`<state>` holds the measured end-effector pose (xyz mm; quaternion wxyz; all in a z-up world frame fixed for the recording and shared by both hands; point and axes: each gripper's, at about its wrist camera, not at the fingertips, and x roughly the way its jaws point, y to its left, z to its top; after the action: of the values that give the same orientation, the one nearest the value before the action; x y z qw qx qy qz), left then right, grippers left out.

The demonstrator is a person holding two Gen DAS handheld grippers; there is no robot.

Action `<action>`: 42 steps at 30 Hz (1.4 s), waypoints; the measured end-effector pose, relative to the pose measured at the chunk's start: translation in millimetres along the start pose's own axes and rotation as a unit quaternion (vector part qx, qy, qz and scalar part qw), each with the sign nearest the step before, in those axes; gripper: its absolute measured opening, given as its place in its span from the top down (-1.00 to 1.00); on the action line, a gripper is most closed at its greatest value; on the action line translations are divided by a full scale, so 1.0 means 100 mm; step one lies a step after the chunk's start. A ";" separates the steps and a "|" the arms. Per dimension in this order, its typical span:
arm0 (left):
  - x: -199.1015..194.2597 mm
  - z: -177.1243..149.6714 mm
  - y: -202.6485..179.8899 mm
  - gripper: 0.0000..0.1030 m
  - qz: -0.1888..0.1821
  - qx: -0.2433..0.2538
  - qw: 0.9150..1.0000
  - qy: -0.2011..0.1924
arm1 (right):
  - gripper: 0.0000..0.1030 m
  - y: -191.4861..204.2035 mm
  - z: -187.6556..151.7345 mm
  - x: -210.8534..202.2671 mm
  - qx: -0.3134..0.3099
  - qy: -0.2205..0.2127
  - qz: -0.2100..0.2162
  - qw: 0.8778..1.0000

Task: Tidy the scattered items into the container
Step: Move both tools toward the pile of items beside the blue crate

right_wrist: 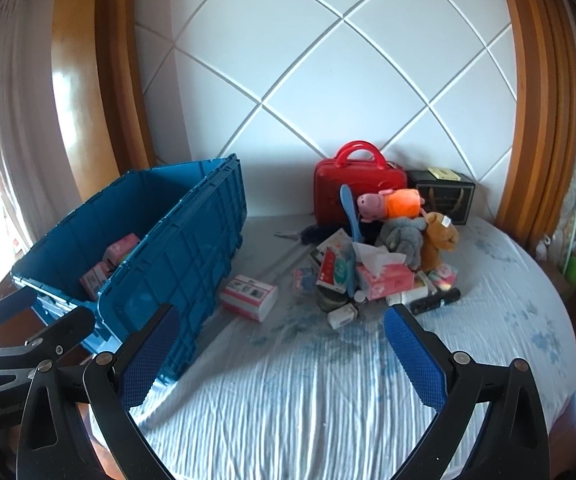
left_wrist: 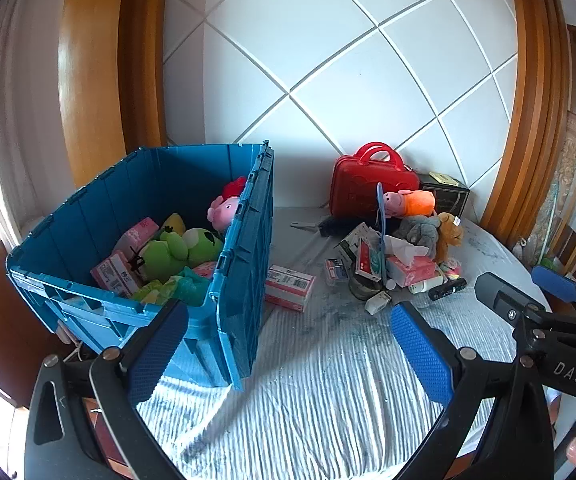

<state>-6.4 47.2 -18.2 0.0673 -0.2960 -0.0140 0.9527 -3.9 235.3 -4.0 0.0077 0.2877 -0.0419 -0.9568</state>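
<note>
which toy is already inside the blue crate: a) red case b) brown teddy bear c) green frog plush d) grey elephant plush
c: the green frog plush lies inside the blue crate, while the other three sit in or behind the pile on the bed.

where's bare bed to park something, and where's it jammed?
Free: the striped bedsheet in front of both tools, and the sheet right of the pile toward the bed edge. Narrow lane between the blue crate and the pile, holding a pink-white box. Crowded: the pile before the red case.
</note>
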 end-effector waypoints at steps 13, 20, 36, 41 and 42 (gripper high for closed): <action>0.43 0.00 -0.47 -1.00 0.007 -0.020 1.000 0.000 | -0.99 -0.55 0.02 0.31 0.010 0.014 0.005 1.000; 1.01 -0.12 -0.78 -1.00 0.028 0.015 0.999 0.023 | -0.99 -0.97 -0.01 0.63 0.037 -0.016 -0.006 0.999; 3.05 -0.50 -1.01 -1.00 -0.021 0.030 0.989 0.142 | -1.00 -1.52 -0.53 2.29 0.046 0.157 -0.055 0.985; 3.46 -0.55 -1.17 -1.00 -0.020 0.031 0.986 0.163 | -0.99 -1.87 -0.55 2.58 0.060 0.174 -0.066 0.981; 3.54 -0.56 -1.22 -1.00 -0.021 0.030 0.985 0.167 | -0.99 -1.94 -0.53 2.63 0.059 0.173 -0.068 0.981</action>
<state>-248.3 215.3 -255.2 0.0976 -0.4481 0.0201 0.8884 -192.5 414.2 -209.3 -0.0676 0.4512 -0.0770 -0.8865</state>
